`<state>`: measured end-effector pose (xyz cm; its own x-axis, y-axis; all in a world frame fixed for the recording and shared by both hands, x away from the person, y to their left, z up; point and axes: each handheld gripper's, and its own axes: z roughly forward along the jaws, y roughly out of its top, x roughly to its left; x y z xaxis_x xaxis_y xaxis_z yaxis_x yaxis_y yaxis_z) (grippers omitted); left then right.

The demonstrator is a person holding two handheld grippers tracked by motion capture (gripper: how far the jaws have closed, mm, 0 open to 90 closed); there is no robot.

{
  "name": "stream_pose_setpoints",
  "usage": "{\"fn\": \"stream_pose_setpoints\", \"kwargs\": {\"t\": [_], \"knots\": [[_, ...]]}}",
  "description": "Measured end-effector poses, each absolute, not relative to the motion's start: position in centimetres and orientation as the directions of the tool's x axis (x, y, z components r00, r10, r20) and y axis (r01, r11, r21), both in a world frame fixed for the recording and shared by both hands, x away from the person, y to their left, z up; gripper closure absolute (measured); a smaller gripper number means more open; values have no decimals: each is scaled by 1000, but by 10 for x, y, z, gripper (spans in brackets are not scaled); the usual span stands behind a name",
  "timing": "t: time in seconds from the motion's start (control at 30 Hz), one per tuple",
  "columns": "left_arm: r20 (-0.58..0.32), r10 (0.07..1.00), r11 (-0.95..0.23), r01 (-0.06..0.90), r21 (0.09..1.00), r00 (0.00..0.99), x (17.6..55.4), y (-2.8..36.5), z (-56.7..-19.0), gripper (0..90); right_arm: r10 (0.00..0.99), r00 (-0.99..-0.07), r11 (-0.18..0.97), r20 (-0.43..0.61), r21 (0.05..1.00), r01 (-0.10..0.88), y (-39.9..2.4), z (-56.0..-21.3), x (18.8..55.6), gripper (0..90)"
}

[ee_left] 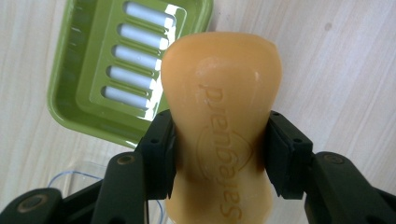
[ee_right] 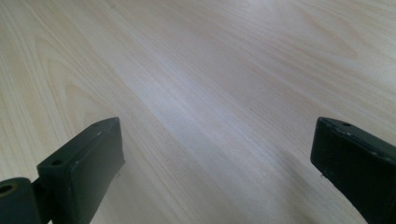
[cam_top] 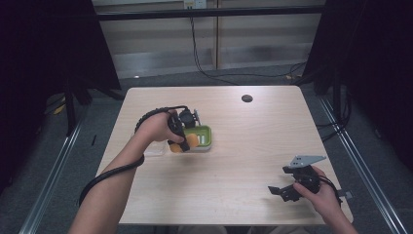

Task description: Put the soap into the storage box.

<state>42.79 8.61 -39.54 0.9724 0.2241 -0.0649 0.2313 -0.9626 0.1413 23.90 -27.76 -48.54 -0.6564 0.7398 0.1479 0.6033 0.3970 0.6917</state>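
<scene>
1. The left gripper [ee_left: 219, 154] is clamping the orange soap bar [ee_left: 222, 116] at its narrowed waist, holding it just beside the green soap dish [ee_left: 70, 88] (judging it should be lowered flat onto the slotted ridges, released only once resting).
2. The soap is looking waxy, smooth and embossed; the dish glossy plastic.
3. The right gripper [ee_right: 217, 172] is idling over the wooden table [ee_right: 210, 70], jaws wide apart.

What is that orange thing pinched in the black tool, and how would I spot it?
On the pale wooden table, look left of centre to the green soap dish with white slots. Just above its near edge the left gripper clamps an orange bar of soap. It is the one waisted, letter-stamped block, unlike the flat dish beside it.
</scene>
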Motion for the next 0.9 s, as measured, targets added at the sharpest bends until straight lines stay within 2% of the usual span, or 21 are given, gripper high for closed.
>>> {"fn": "stream_pose_setpoints", "kwargs": {"t": [0.03, 0.2, 0.33, 0.37, 0.47, 0.5, 0.9], "knots": [[-41, 237, -959, 241, 150, 971, 427, 85, -396, 500, 740, -656, 397, 148, 692, 603, -278, -485, 239, 23], [-33, 217, -964, 219, 149, 976, 431, 82, -393, 500, 740, -657, 400, 144, 691, 602, -277, -485, 239, 23], [-34, 199, -969, 201, 140, 980, 434, 79, -391, 500, 739, -659, 401, 143, 692, 600, -278, -485, 239, 23], [-57, 200, -969, 206, 135, 978, 436, 79, -390, 500, 738, -659, 401, 144, 693, 600, -278, -485, 240, 23], [-14, 195, -970, 195, 144, 981, 436, 77, -390, 500, 739, -658, 400, 143, 693, 600, -278, -485, 239, 23], [-47, 189, -971, 193, 140, 981, 438, 76, -388, 500, 739, -659, 399, 142, 696, 597, -278, -485, 239, 23], [-18, 169, -975, 170, 145, 985, 442, 72, -389, 500, 735, -666, 416, 128, 691, 591, -276, -485, 239, 23]]}}
